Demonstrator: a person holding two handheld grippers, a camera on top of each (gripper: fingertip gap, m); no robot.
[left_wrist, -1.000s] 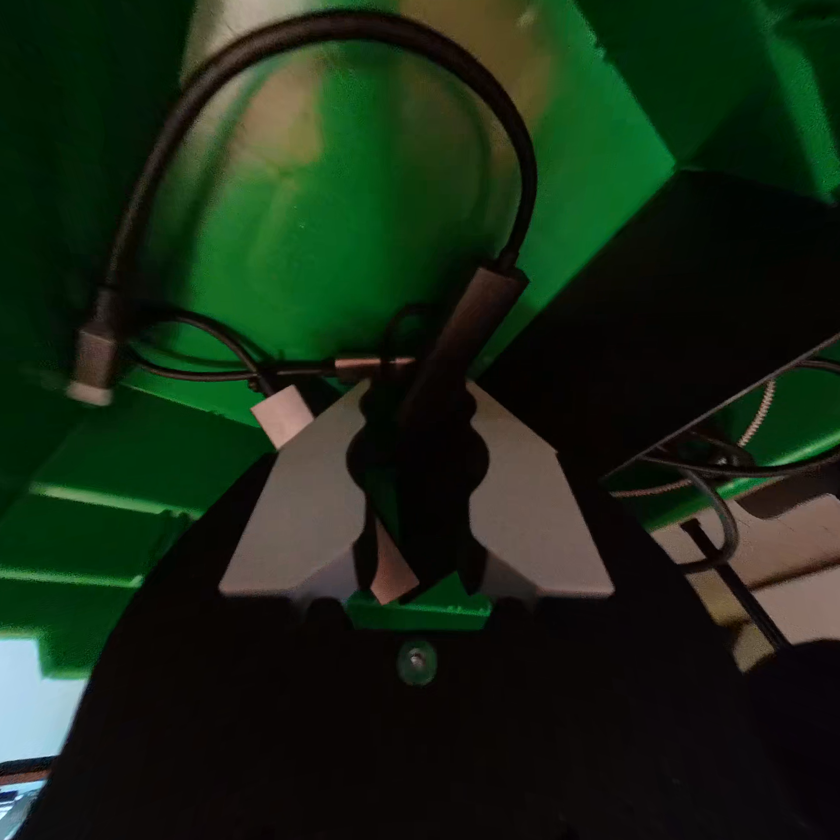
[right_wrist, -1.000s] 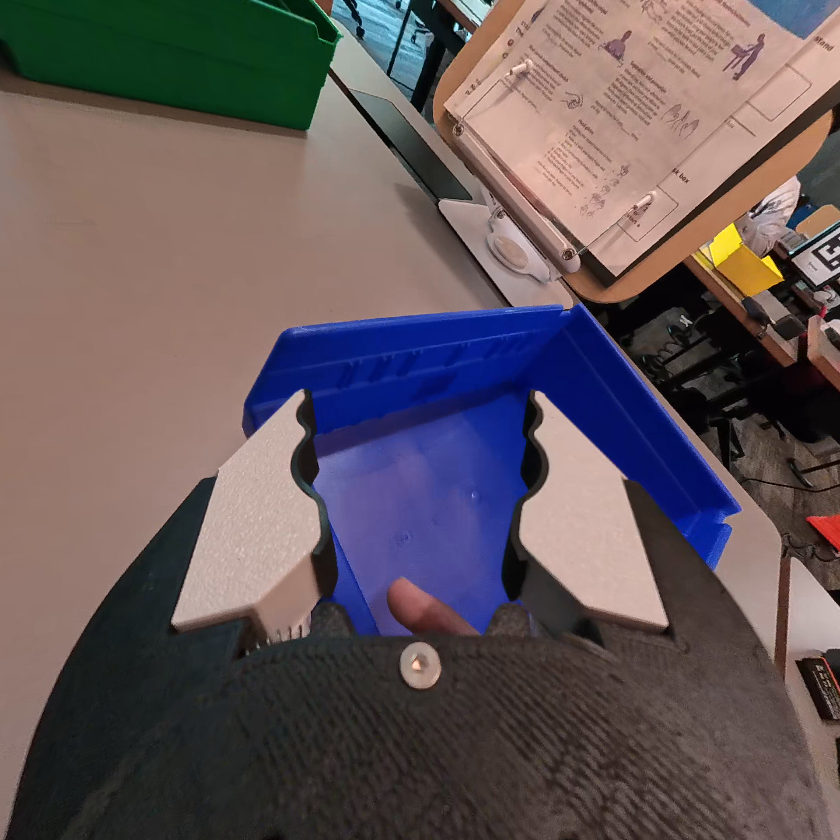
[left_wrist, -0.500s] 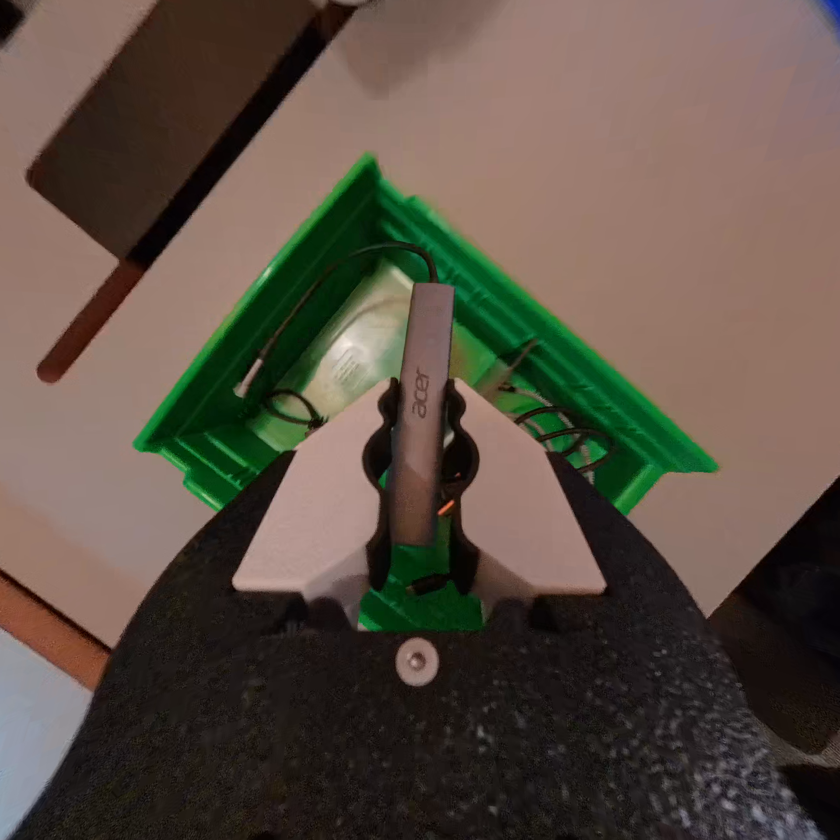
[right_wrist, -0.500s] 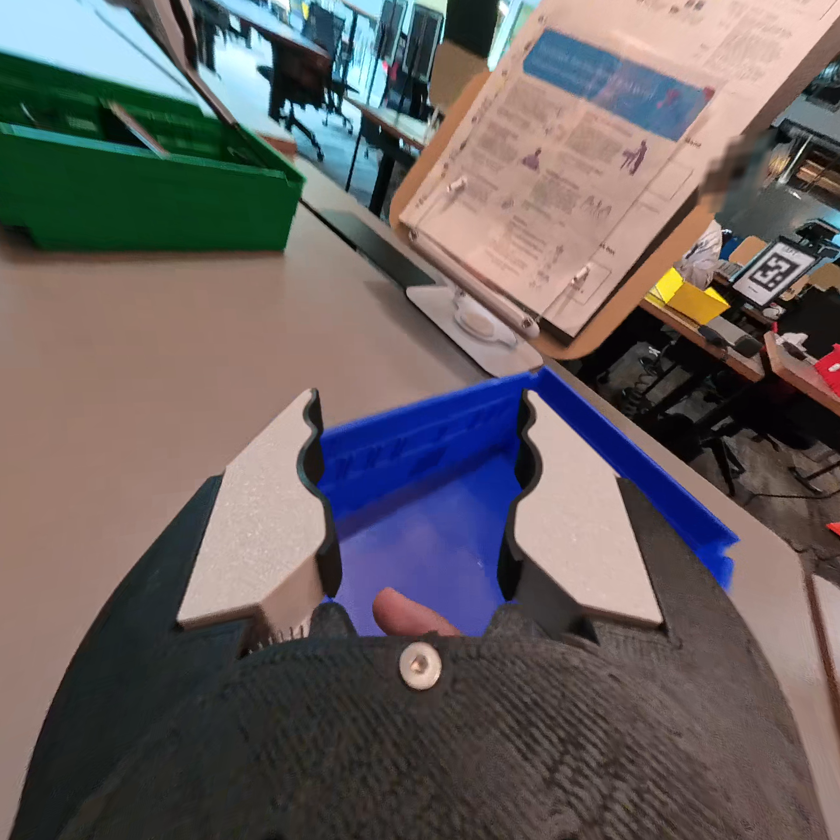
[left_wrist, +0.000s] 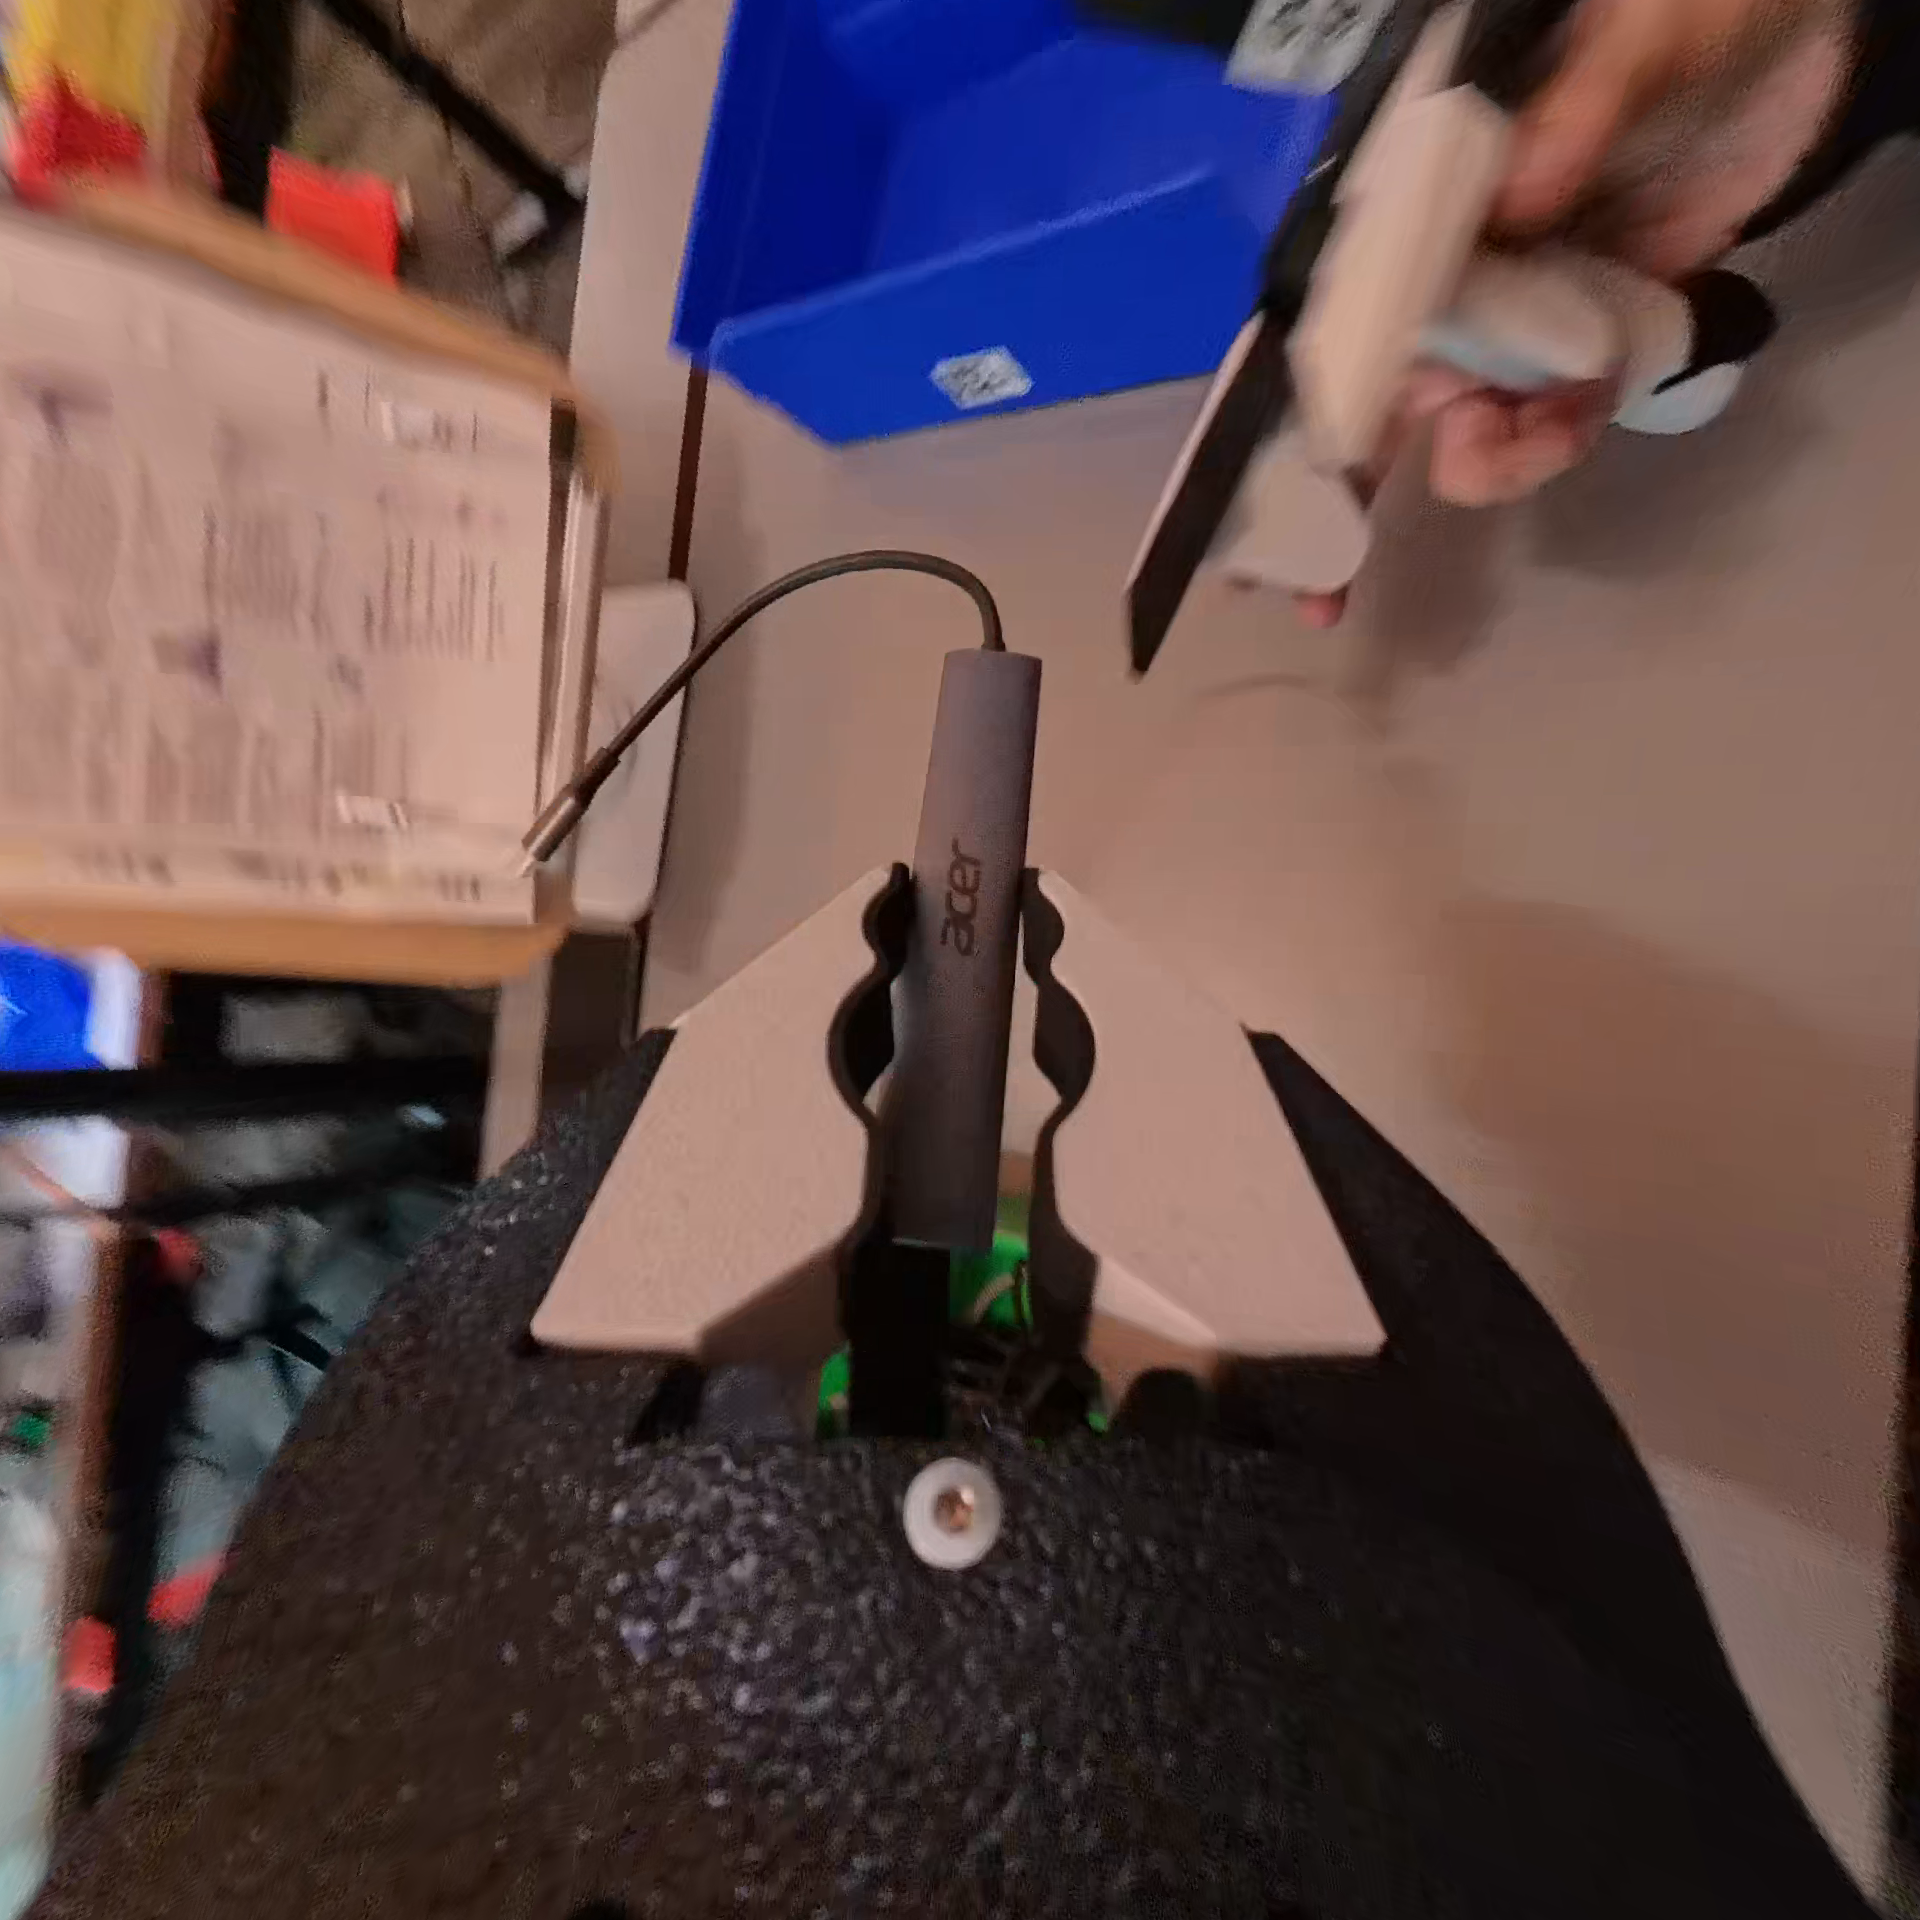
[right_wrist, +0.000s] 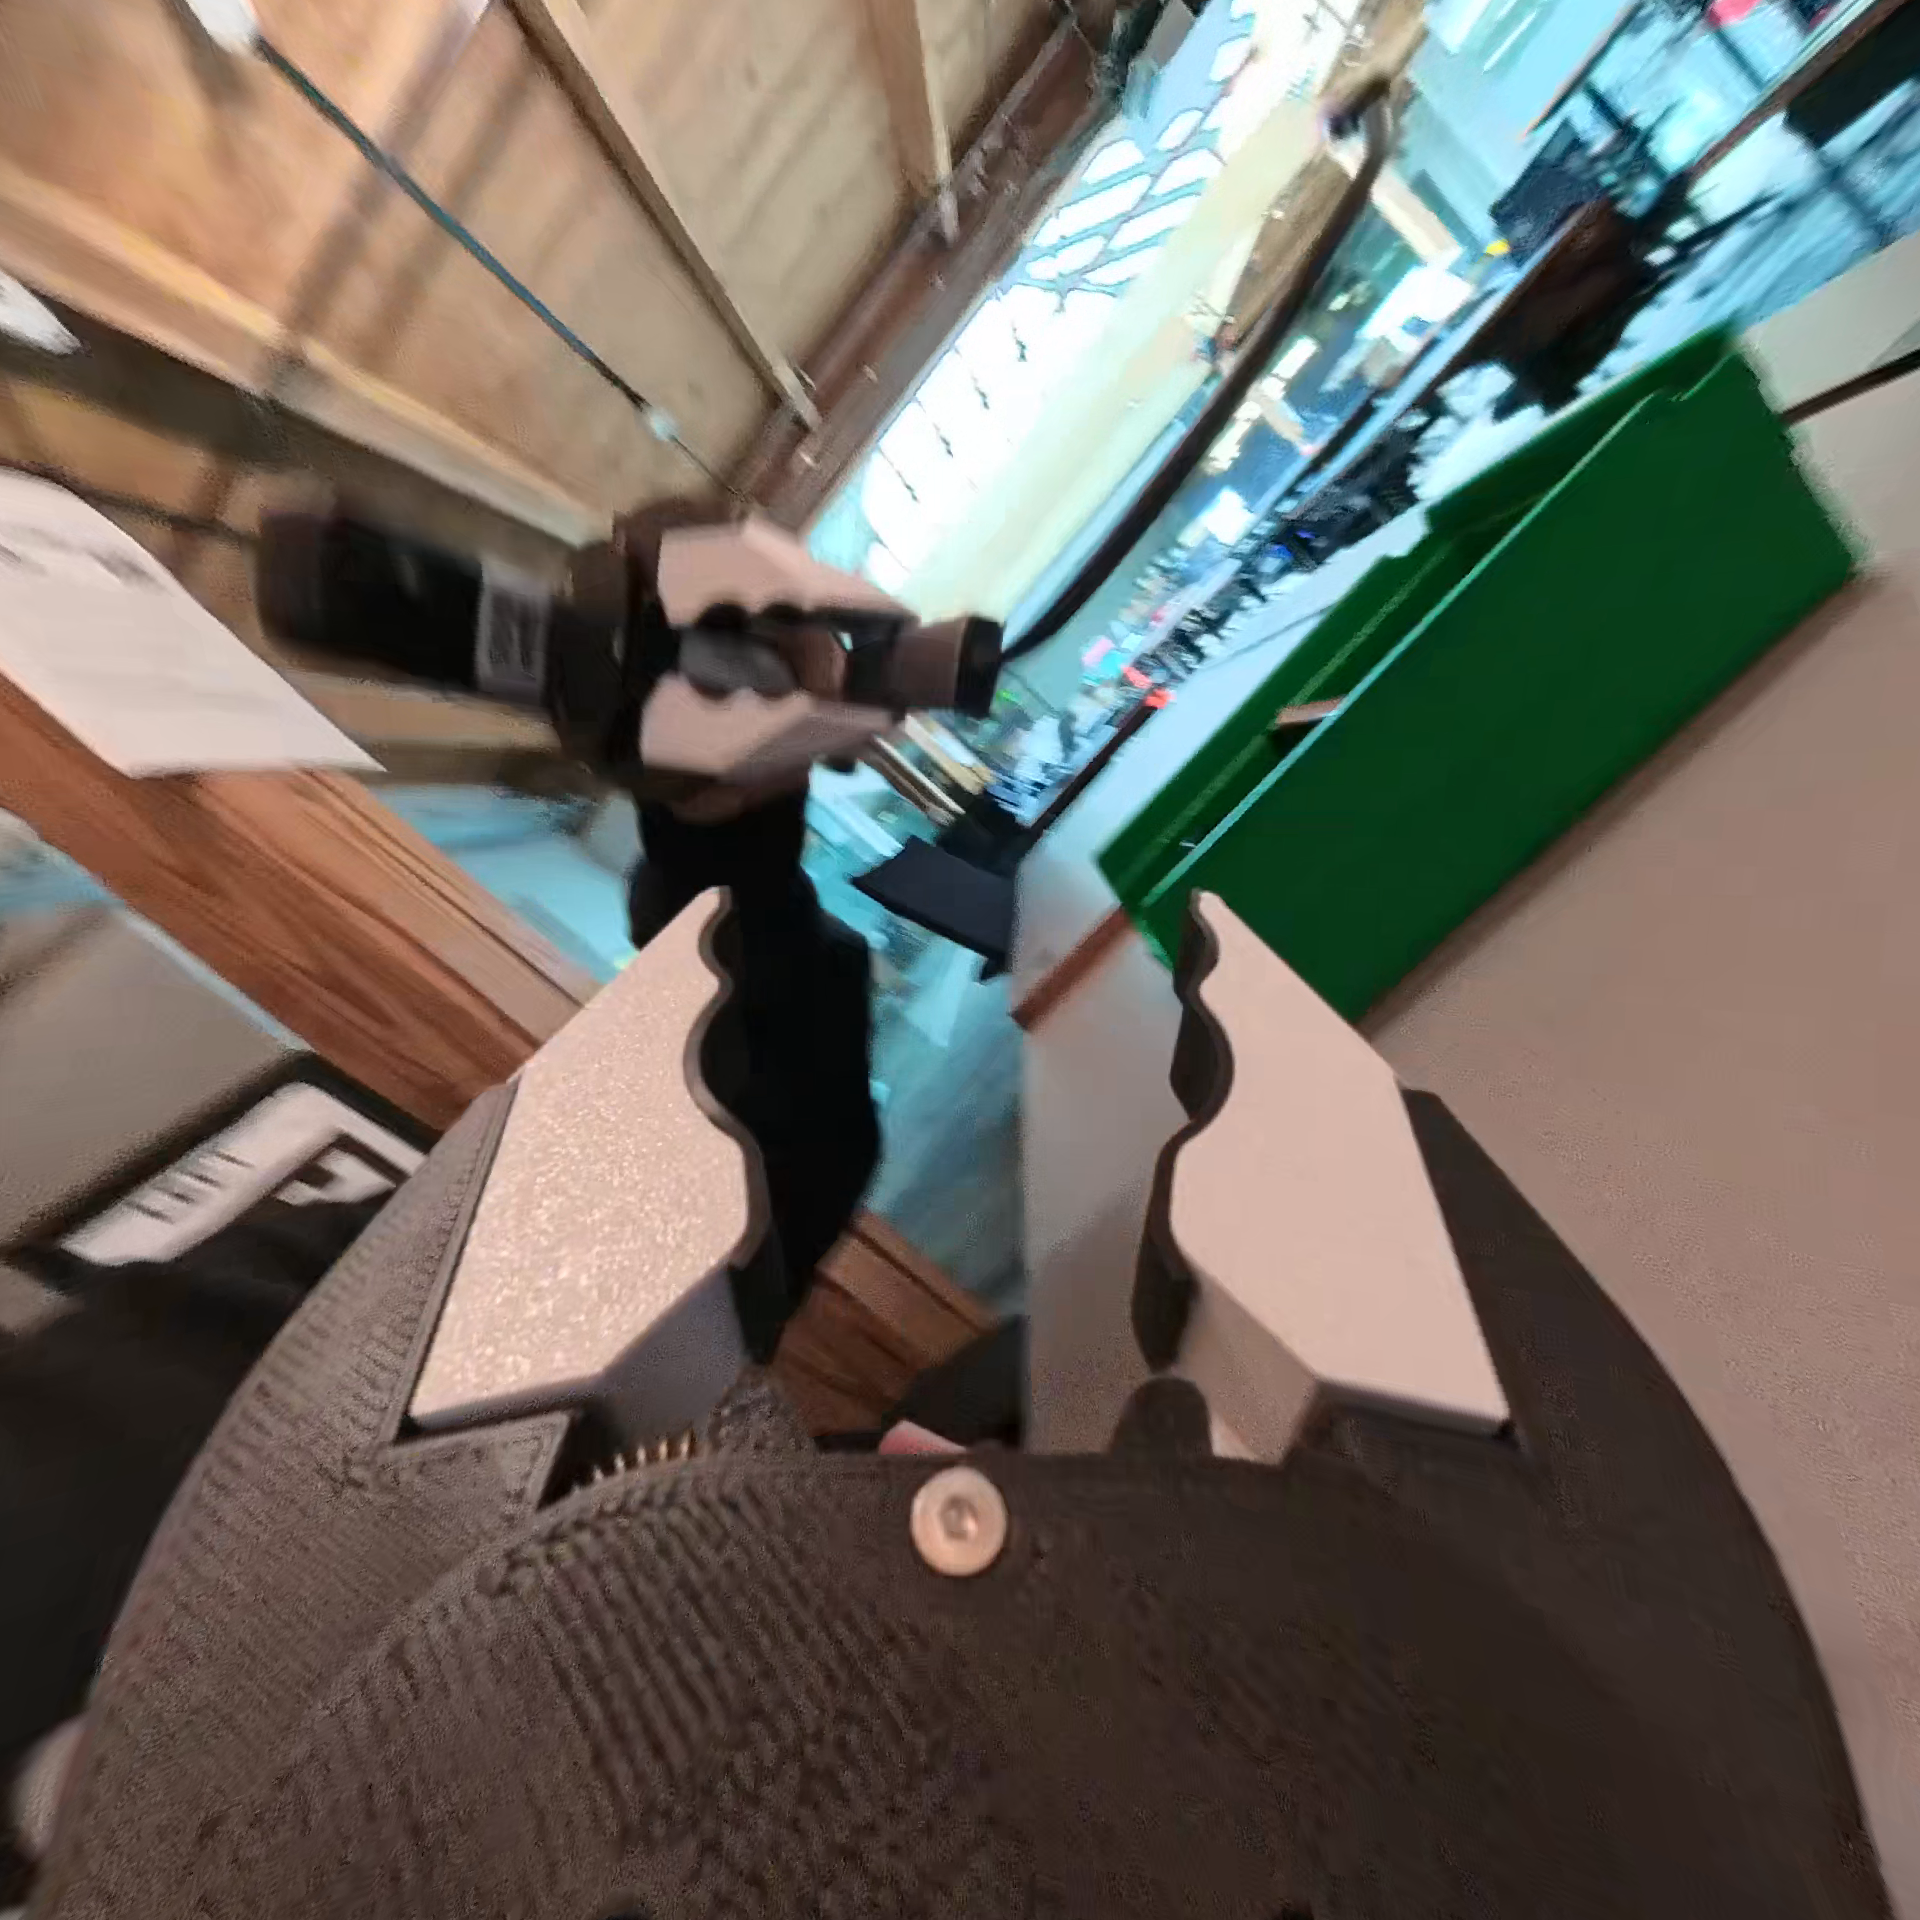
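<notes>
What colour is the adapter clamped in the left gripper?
Grey, with a dark cable; the adapter shows best in the left wrist view.

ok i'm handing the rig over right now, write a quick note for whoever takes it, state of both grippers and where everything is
Left gripper: shut on the grey hub, held in the air above the table; its cable and plug hang free to the left.
Right gripper: open, holding nothing.
Blue bin: on the table ahead of the left gripper; the part in view looks empty.
Green bin: on the table, ahead of the right gripper.
Document stand: left of the hub.
Done: hub gripped and lifted.
Left: hub not yet set down anywhere.
</notes>
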